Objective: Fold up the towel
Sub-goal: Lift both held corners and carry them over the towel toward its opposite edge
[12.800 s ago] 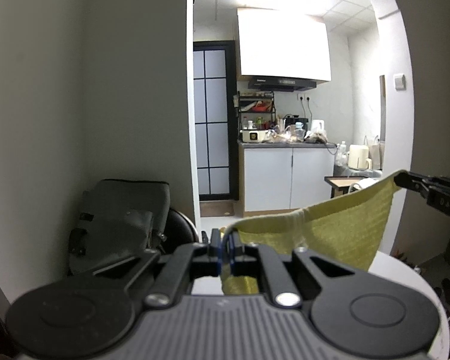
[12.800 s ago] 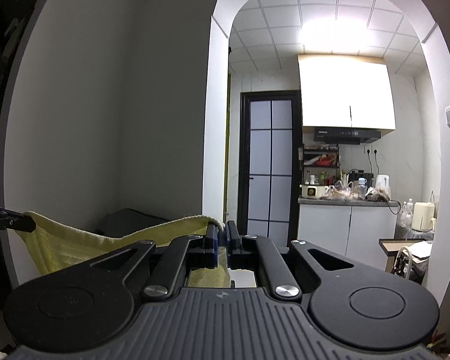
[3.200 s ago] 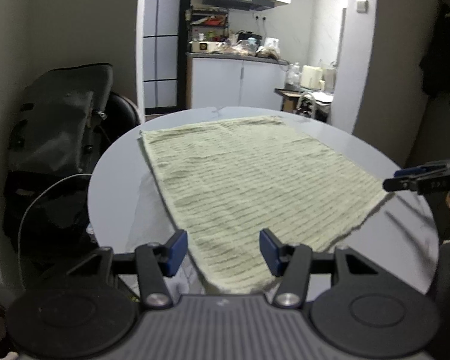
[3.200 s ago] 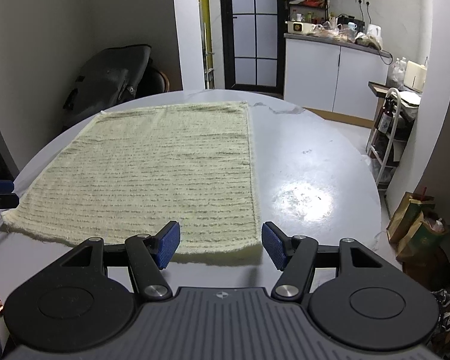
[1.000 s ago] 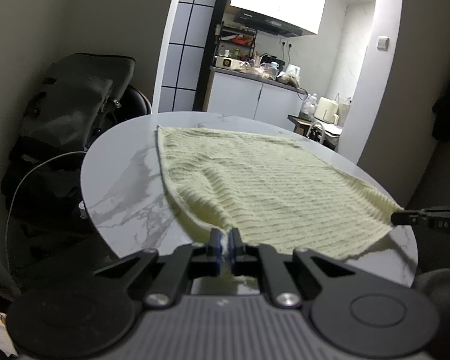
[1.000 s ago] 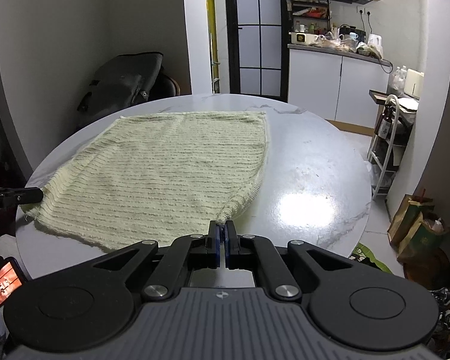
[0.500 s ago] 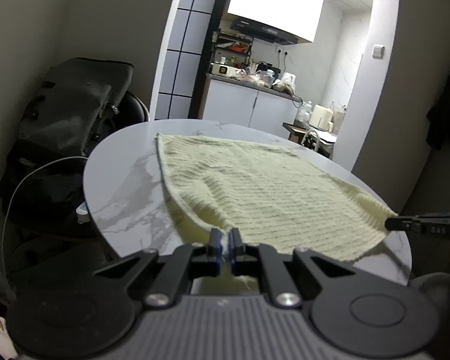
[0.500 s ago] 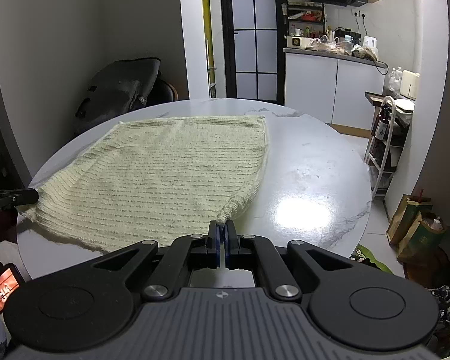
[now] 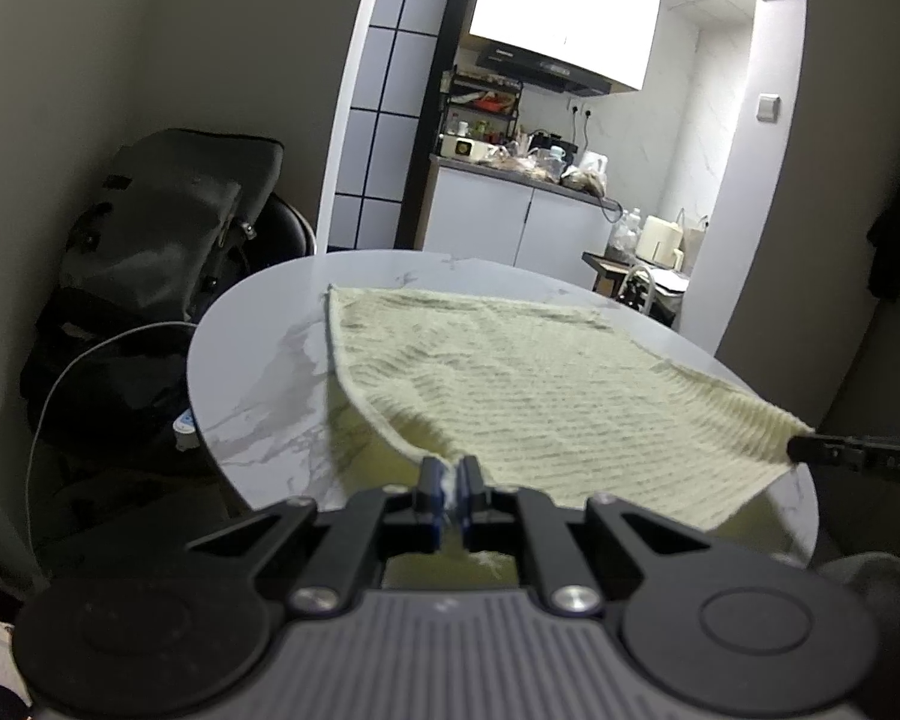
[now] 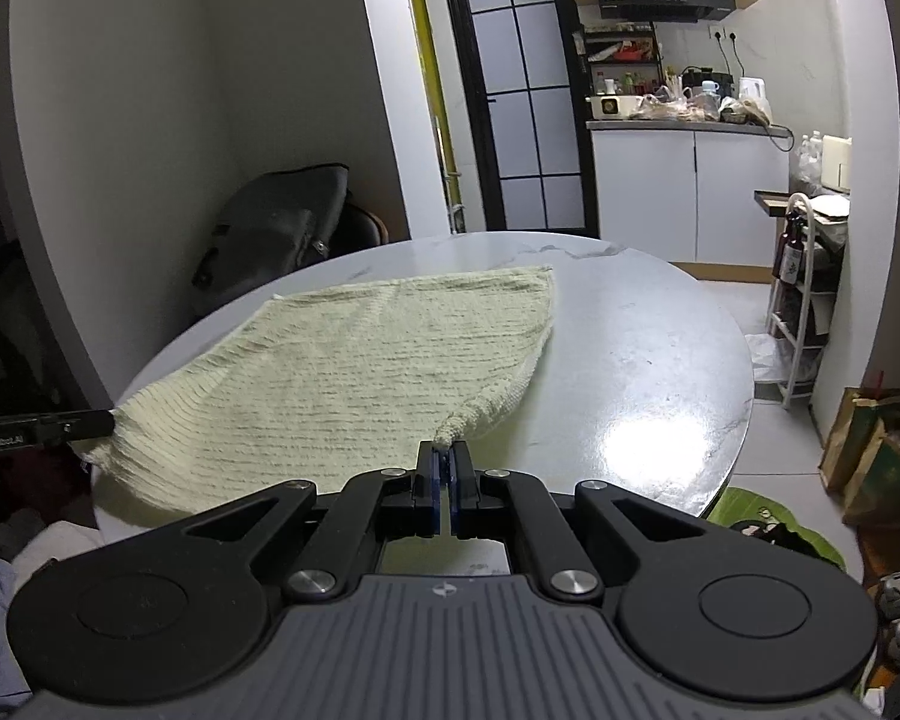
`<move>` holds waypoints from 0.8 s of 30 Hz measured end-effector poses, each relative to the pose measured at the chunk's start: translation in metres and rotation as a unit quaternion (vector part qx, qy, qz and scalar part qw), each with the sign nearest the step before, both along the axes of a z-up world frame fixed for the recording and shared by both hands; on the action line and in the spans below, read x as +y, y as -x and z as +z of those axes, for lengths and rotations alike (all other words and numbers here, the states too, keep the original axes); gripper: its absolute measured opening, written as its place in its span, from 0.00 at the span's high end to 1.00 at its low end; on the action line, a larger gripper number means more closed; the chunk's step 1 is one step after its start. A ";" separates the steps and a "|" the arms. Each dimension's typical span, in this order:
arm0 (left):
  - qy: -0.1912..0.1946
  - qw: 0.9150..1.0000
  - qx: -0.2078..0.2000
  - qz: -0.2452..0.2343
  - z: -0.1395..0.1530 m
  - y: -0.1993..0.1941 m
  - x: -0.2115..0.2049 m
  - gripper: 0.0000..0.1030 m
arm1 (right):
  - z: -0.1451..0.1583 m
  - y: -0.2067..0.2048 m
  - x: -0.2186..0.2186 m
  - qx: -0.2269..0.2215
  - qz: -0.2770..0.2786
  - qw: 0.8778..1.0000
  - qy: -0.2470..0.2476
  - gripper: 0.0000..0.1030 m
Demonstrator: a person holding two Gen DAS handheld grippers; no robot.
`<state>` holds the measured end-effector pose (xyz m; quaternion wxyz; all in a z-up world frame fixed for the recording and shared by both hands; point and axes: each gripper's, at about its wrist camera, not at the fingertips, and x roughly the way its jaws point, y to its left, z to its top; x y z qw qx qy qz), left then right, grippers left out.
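Left gripper [image 9: 448, 483]: jaws pinched tight on the near left corner of the towel [image 9: 510, 378]; a tuft of cloth shows between the blue pads.
Right gripper [image 10: 444, 461]: jaws clamped on the near right corner of the towel [image 10: 354, 372], the knotted hem rising straight out of its tips.
Each claw from the other: the right gripper [image 9: 858, 457] shows as a thin black bar at the cloth's far right point; the left gripper [image 10: 42, 427] as a bar off to the left of the right claw.
Towel position: near edge lifted clear of the table [image 9: 258, 372] and strung between the two claws; the far edge lies flat on the tabletop ahead of them.
Change from three seconds ago: both sets of jaws then stood wide apart with the towel lying flat and untouched; now both are closed on its corners.
Change over the last second: the near edge has come up higher, with more shadow under it on the left.
Towel material: pale yellow-green, ribbed weave with thin dark lines, a corded hem.
Table [image 10: 648, 360]: round, glossy white marble look with grey veins, bright glare to the right of the right claw.
Backpack [image 9: 168, 222]: dark, soft, slumped beyond the table to the left of the left claw.
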<state>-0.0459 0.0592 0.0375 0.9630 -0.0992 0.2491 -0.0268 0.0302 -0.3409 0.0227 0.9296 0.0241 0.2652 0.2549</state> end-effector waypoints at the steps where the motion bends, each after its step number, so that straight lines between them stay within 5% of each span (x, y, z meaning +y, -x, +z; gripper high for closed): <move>1: 0.003 1.000 -0.004 0.000 0.001 0.001 -0.001 0.94 | 0.001 0.000 -0.001 -0.001 0.000 1.000 0.000 0.97; 24: 0.006 0.999 -0.035 -0.006 0.021 0.001 0.009 0.94 | 0.030 0.019 -0.003 -0.044 -0.017 0.999 -0.020 0.97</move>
